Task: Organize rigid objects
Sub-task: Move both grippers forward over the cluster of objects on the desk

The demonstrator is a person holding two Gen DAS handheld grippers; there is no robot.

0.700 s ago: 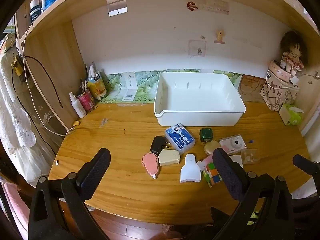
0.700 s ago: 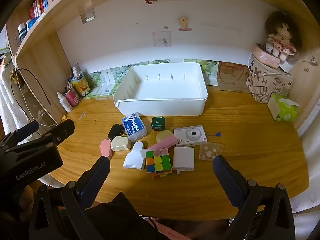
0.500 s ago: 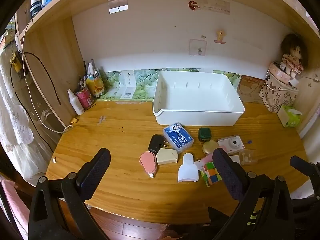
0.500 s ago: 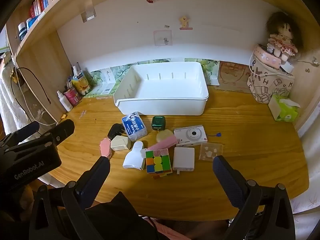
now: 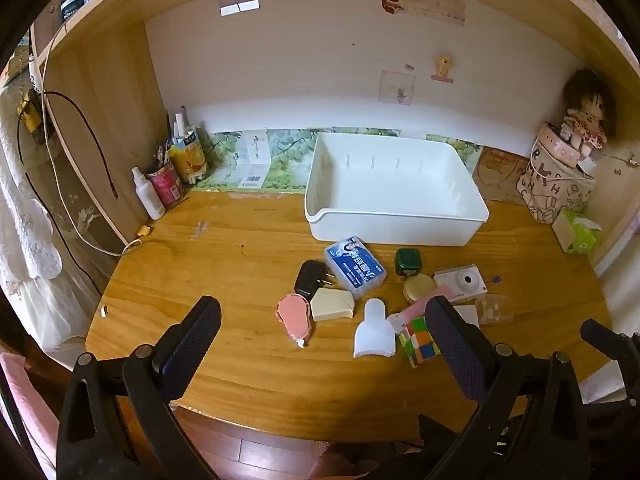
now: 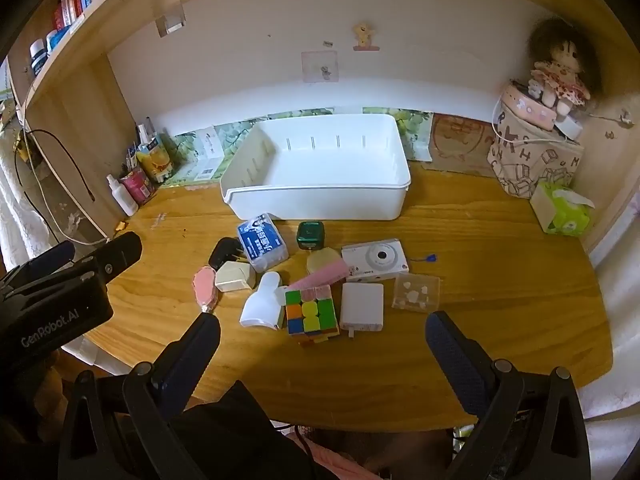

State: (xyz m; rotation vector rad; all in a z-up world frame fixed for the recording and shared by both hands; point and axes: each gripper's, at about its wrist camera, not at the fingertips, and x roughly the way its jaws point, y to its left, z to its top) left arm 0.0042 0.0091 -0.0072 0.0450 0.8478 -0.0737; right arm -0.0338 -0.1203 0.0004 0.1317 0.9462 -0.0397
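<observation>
Right wrist | white bin (image 6: 320, 200) empty | both grippers' fingers wide, holding nothing

An empty white bin (image 6: 320, 200) sits at the desk's back. In front of it lies a loose cluster: blue box (image 6: 262, 246), green cube (image 6: 310, 235), white camera (image 6: 375, 260), puzzle cube (image 6: 311, 310), white charger (image 6: 362, 306), black plug (image 6: 224, 251).
</observation>
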